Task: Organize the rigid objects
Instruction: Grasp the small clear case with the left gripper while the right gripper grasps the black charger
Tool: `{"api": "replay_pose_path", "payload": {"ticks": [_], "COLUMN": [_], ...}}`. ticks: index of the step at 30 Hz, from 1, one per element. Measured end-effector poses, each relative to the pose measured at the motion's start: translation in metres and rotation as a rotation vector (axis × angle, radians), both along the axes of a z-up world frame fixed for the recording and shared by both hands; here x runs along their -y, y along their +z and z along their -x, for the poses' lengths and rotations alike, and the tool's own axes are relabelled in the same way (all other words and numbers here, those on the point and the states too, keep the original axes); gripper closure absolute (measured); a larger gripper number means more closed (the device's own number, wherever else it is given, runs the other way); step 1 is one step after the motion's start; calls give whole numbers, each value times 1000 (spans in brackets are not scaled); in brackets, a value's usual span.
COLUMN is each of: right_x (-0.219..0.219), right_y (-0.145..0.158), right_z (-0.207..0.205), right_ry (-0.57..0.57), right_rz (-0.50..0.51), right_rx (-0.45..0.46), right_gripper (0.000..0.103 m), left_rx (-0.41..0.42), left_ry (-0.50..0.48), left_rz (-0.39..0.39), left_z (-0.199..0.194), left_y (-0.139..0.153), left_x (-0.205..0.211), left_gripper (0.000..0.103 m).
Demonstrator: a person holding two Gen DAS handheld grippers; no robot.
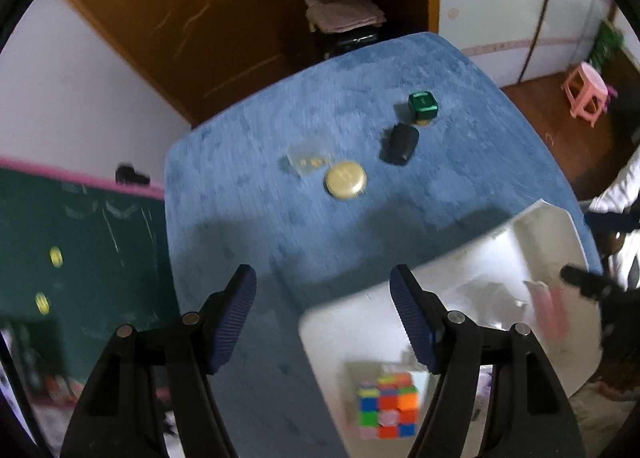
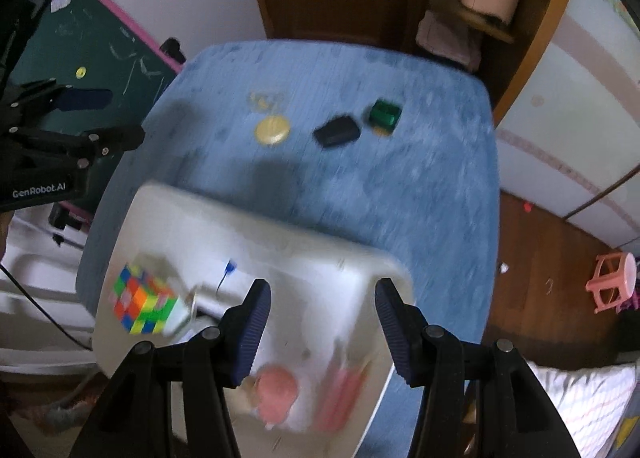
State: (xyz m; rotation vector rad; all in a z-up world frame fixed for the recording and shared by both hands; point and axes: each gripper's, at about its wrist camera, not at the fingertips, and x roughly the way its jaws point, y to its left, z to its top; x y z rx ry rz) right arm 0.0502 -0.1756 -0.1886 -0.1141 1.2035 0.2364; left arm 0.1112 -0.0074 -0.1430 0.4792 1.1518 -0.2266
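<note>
Both frames are motion-blurred, so small detail is unreliable.

Left gripper (image 1: 324, 318): jaws spread wide, nothing between the blue ribbed pads. It hangs over the near edge of the blue fabric-covered table (image 1: 248, 162), partly over the rim of the white plastic bin (image 1: 532, 226).

Right gripper (image 2: 322, 322): jaws also released and empty, directly above the bin (image 2: 168, 214) interior.

In the bin:
- multicoloured puzzle cube (image 2: 142, 300), at the left side in the right wrist view; also seen in the left wrist view (image 1: 387, 404)
- round pink object (image 2: 276, 386) under the right gripper; too blurred to identify
- pink elongated item (image 2: 340, 394) just beside it, also smeared
- small blue-tipped thin item (image 2: 229, 269) on the bin floor

On the table, outside the bin, in a rough line:
- round gold flat tin (image 1: 345, 181)
- clear small plastic packet (image 1: 310, 158), just beside the tin, on its far side
- black rounded oblong case (image 1: 400, 145)
- green square box (image 1: 423, 105), near the black case

All four sit well apart from the bin and from both grippers.

Background: green chalkboard with pink frame (image 2: 100, 58) to the left of the table, pink plastic stool (image 1: 586, 92) on the wooden floor.
</note>
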Motion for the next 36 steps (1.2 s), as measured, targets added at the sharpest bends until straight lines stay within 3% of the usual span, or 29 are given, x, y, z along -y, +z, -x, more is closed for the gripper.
{"api": "replay_pose_path", "payload": {"ticks": [4,8,11,16,26,36], "right_x": [2,0,-5,-8,-21,-40], "right_y": [14,19,10,-23,-91,-124], "right_z": [-34,-70,-97,-137,-180,-196], "right_ry": [17,61,118,178,277,363], "right_rz": [7,-16,-36,-72,-25,44], "right_rx": [75,152,179,142,56,28], "right_gripper": [41,27,27,27,27,27], "left_rx": [-8,-14,-47,-114,-219,-265], "left_ry": [-78,-187,-254,-302,-395,-450], "left_rz": [-38,-87,-119,-147,-204,-214], "left_z": [-30,-57,-82,-117,-165,-188], "left_y": [1,-6,-21,-53,-118,-147], "left_x": [9,18,22,25,27,34], "left_gripper": [30,30,30,30,30,30]}}
